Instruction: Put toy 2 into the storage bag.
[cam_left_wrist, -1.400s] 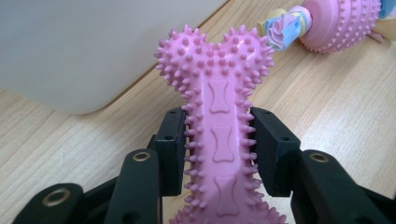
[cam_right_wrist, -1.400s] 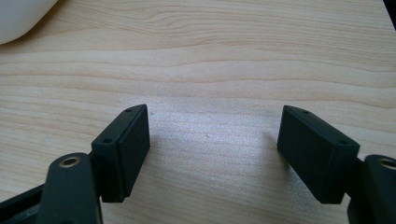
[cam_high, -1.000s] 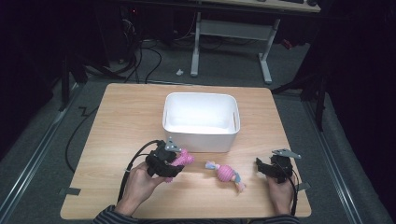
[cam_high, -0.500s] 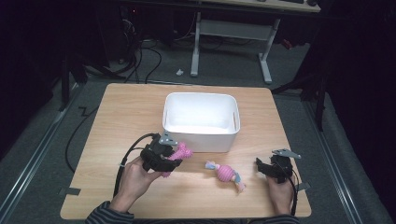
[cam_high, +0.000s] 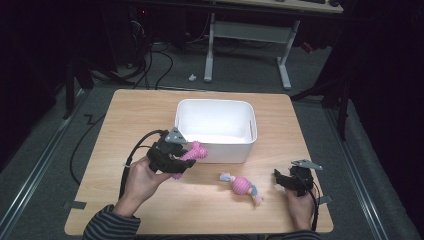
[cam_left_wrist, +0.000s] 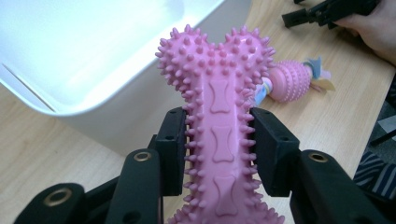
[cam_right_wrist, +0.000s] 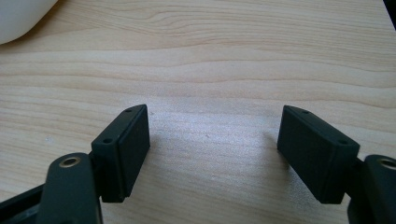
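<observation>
1. Progress is near the middle, as I judge it: the work appears to be putting the two toys into the white bin (cam_high: 215, 125), and neither toy is inside yet. The part of the bin's inside that can be seen looks empty.

2. The left gripper (cam_high: 172, 155) is clamped on the pink spiky bone (cam_left_wrist: 219, 135). In the left gripper view the two black jaws press on the narrow waist of the bone from both sides, and its knobbed end points toward the bin.

3. The bone is off the table (cam_high: 150, 110), held just in front of the bin's near wall and close to its rim, but not over the opening.

4. The second toy, a pink ball toy (cam_high: 241, 185) with light blue ends, lies on the table between the two hands, apart from the bin and from both grippers.

5. The right gripper (cam_right_wrist: 212, 149) rests near the table's right front corner. Its jaws stand wide apart, with nothing between them except bare wood.

6. What is left, I think: carry the bone over the rim and release it, then pick up the ball toy and place it inside too.
</observation>
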